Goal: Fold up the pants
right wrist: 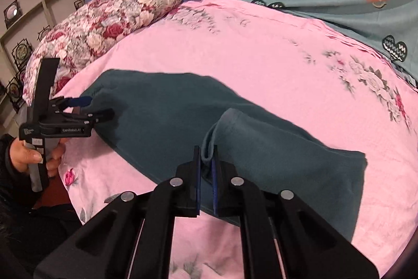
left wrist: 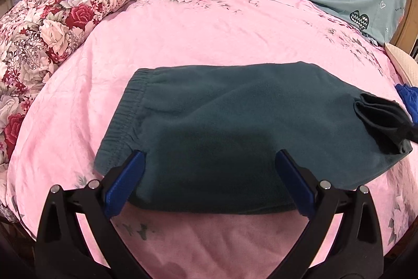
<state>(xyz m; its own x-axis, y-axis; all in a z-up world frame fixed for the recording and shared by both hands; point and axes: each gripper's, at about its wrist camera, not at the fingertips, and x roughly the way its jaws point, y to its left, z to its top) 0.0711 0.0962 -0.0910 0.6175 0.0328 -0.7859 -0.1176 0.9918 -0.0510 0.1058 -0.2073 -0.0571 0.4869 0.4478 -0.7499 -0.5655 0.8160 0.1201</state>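
Folding well meant lifting both ends together, I judged. Left of the pants, the left gripper stood spread wide over the waistband end, its jaws not pinching. At the pants' right end the right gripper was pressed together on a fold of hem. The pants lay flat on a pink bedspread; beyond them sat a floral pillow.
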